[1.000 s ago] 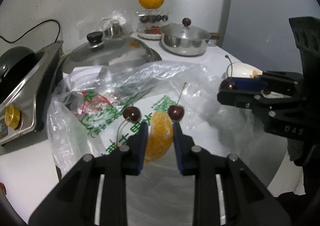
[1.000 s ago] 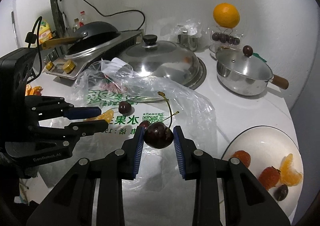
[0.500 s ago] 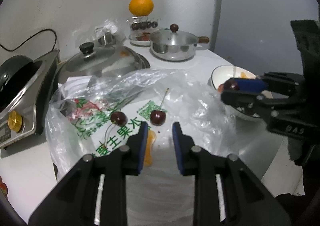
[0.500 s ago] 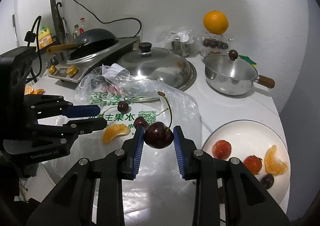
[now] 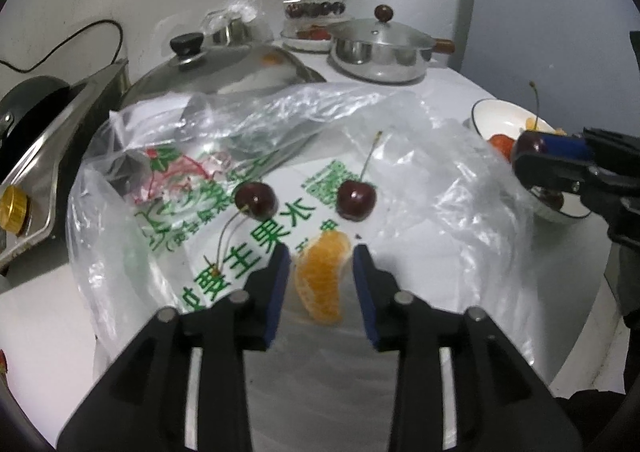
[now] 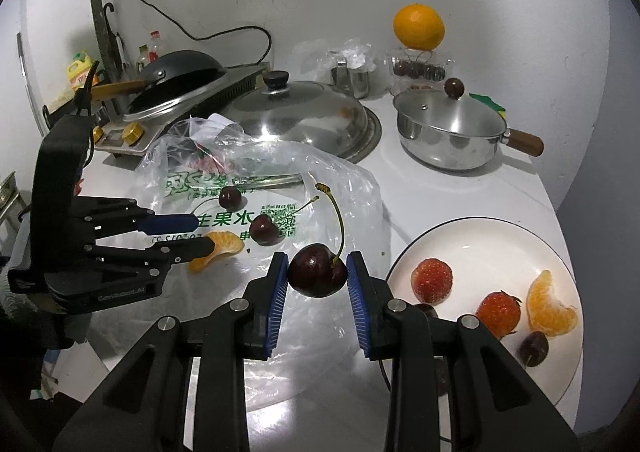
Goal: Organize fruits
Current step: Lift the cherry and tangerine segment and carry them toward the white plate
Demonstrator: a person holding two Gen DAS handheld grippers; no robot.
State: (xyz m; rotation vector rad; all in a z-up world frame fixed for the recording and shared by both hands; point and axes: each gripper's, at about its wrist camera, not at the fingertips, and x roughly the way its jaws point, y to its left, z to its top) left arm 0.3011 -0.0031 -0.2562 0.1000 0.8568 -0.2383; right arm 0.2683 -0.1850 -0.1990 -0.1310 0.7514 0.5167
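My left gripper (image 5: pixel 320 252) hangs low over a clear plastic bag (image 5: pixel 440 212), its jaws opening. An orange segment (image 5: pixel 320 284) lies on the bag between them, with a gap on each side. Two dark cherries (image 5: pixel 256 199) (image 5: pixel 356 201) rest just beyond the fingertips. My right gripper (image 6: pixel 317 264) is shut on a stemmed cherry (image 6: pixel 316 272), held above the bag's edge, left of a white plate (image 6: pixel 480 228). The plate holds two strawberries (image 6: pixel 432 279) (image 6: pixel 498 310), an orange segment (image 6: pixel 550 310) and a cherry (image 6: pixel 534 348). In the right wrist view the left gripper (image 6: pixel 204 233) shows at the left.
A large steel lid (image 6: pixel 296 116) and a lidded saucepan (image 6: pixel 448 128) stand behind the bag. An orange (image 6: pixel 418 26) sits on a clear box of cherries by the wall. A stove with a black pan (image 6: pixel 176 80) is at the far left. The counter edge runs right of the plate.
The left gripper let the orange segment drop onto the bag, then sank with its jaws wider around it. The right gripper carried its cherry closer to the plate.
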